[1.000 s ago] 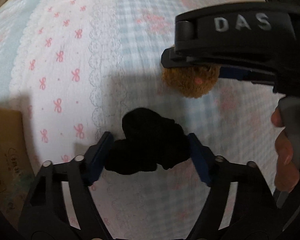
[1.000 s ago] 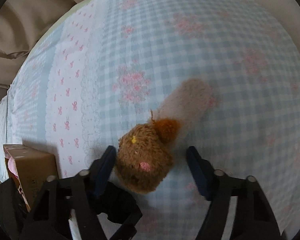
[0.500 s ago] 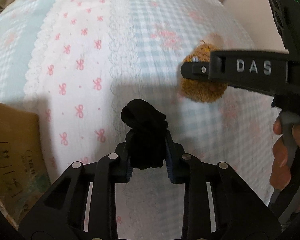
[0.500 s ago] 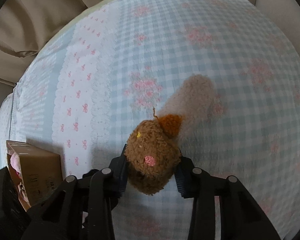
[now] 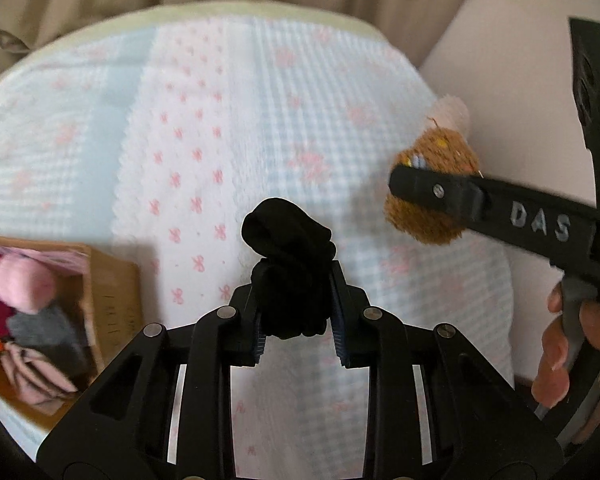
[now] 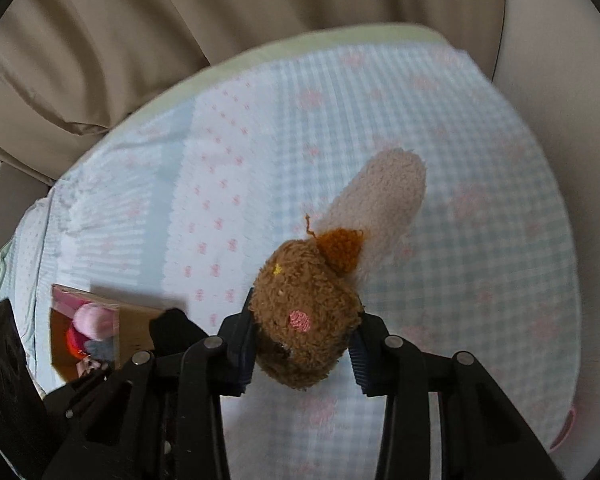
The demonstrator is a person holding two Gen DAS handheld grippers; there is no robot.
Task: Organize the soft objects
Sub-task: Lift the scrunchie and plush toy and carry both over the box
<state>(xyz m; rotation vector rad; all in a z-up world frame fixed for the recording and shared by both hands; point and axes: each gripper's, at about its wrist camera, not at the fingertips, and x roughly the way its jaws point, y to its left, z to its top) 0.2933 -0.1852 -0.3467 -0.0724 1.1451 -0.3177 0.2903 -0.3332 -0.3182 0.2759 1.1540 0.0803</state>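
Note:
A rolled black sock (image 5: 288,256) is pinched in my left gripper (image 5: 298,320), which is shut on it and held above the bed. My right gripper (image 6: 302,344) is shut on a fuzzy brown sock (image 6: 306,320) with an orange ear, a pink dot and a pale beige leg trailing up and right. In the left wrist view the right gripper's finger (image 5: 440,190) crosses the brown sock (image 5: 432,184) at the right. The black sock (image 6: 172,330) shows at the lower left of the right wrist view.
An open cardboard box (image 5: 112,300) sits on the bed at the left, holding pink, grey and red soft items; the box (image 6: 136,320) also appears in the right wrist view. The bedspread (image 5: 204,128) is blue gingham with a white bow-print strip. Beige curtains (image 6: 140,40) hang behind.
Both grippers closed, the left on the black sock and the right on the brown sock, then lifted them off the bedspread. The bed looks farther away and the box has come into view.

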